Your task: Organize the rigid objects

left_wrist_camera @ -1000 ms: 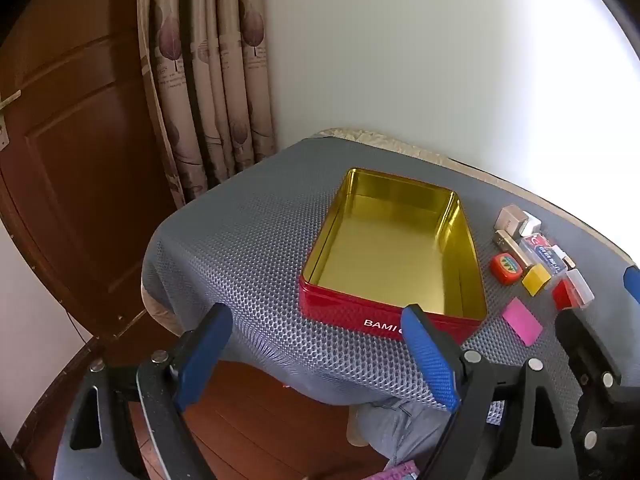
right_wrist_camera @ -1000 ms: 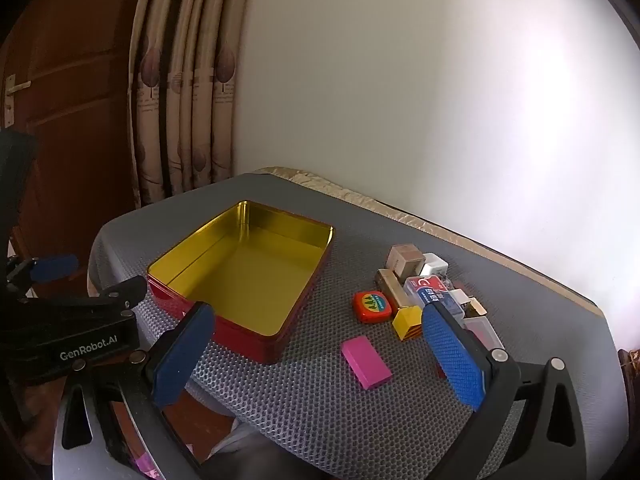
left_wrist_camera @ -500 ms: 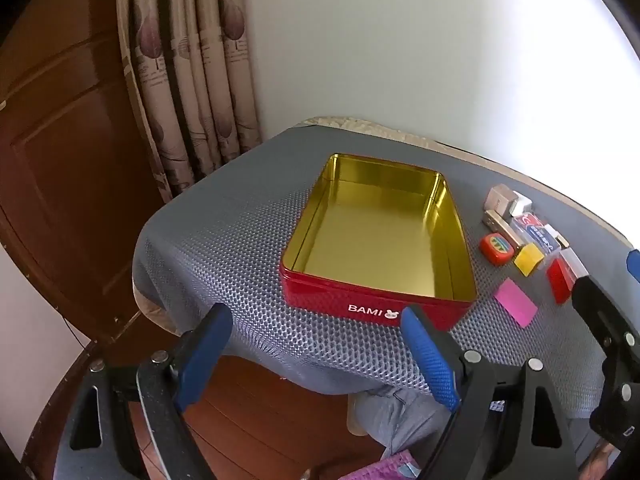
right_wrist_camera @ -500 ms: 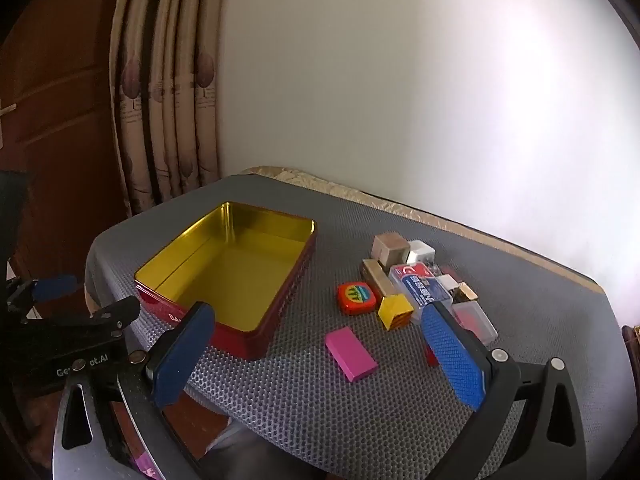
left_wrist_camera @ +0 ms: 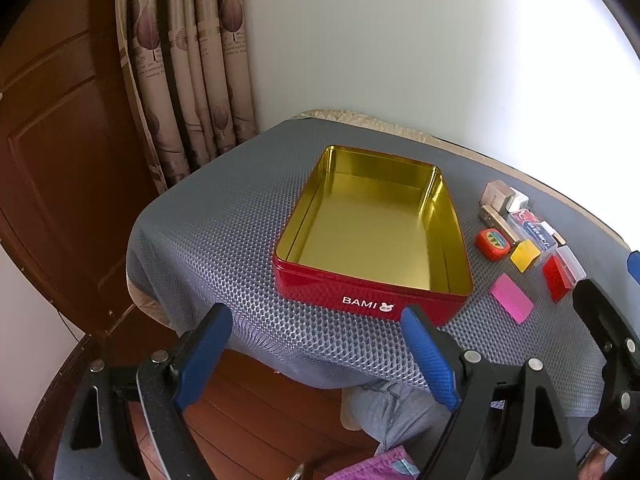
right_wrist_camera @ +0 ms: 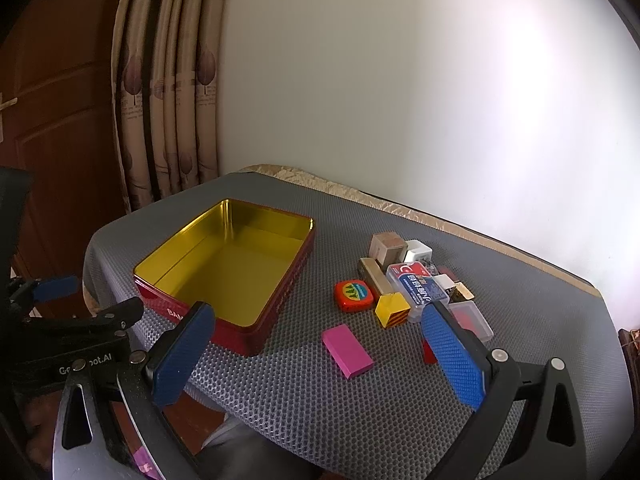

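Right gripper: fingers spread wide, nothing between them, held above the near edge of the table, apart from every object.
Left gripper: also spread and empty, hanging off the table's near left edge, in front of the tin.
Nearest object: pink block lying flat, alone, just ahead of the right gripper.
Cluster: toward the right side of the table, packed tight: yellow block, orange-red tape measure, clear card box, wooden cube, white cube, and a red block partly hidden behind the right finger.
Tin: red outside, gold inside, open and empty, at the table's middle-left.
Progress: nothing packed yet, by my reading.
Risk, cluster: a wide-open finger dropping into the pile could shove neighbours, since they touch.
Risk, pink block: it is low and flat; a shallow pinch may slip off.
Risk, tin: clipping its thin rim on the way in could slide it on the mesh mat.
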The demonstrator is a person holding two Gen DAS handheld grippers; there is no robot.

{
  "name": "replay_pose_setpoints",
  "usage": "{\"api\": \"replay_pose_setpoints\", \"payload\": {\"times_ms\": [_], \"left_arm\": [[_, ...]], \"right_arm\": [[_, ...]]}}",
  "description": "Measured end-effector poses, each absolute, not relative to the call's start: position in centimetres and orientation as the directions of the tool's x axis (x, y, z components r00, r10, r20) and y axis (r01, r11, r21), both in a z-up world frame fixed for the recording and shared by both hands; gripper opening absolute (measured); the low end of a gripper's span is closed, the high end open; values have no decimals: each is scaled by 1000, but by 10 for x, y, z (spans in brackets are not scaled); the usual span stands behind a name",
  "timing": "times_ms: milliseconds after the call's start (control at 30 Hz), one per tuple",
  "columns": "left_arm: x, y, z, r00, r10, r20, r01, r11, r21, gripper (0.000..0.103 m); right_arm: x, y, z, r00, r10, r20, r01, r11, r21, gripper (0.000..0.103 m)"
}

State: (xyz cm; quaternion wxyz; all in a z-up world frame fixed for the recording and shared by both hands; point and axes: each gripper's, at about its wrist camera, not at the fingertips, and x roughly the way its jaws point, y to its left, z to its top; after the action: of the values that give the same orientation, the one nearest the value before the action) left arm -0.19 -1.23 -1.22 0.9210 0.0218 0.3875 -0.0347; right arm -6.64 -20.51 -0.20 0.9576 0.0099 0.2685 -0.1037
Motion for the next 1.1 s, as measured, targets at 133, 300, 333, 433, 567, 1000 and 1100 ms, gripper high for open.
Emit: {"api": "replay_pose_setpoints", "payload": {"times_ms": [133, 300, 333, 433, 567, 1000, 1100], "left_arm": [[-3, -14, -14, 696, -47, -716, 92, 995, 24, 89], [-4, -21, -16, 685, -64, -726, 124, 992, 30, 89], [-5, -23, -17, 682, -70, -728, 133, 991, 29, 89], [-8, -31, -17, 668, -102, -738, 179, 984, 25, 89], [-14, -54, -14, 623, -178, -761, 273, 962, -2, 89], [41, -173, -41, 280, -368, -887, 293, 912, -286, 89], [64, -195, -61, 220, -335, -916, 220, 932, -288, 89]], "right_arm": [[-71, -207, -6, 832, -196, -518, 203, 978, -44, 103], [-83, -224, -13, 824, -215, -524, 231, 972, -34, 103], [-86, -231, -15, 820, -224, -527, 244, 969, -32, 103], [-100, -257, -25, 802, -256, -540, 286, 958, -29, 103], [-122, -294, -41, 756, -343, -558, 370, 926, -69, 103], [-171, -391, -91, 658, -291, -695, 530, 834, 152, 103], [-174, -394, -89, 663, -300, -686, 525, 840, 140, 103]]}}
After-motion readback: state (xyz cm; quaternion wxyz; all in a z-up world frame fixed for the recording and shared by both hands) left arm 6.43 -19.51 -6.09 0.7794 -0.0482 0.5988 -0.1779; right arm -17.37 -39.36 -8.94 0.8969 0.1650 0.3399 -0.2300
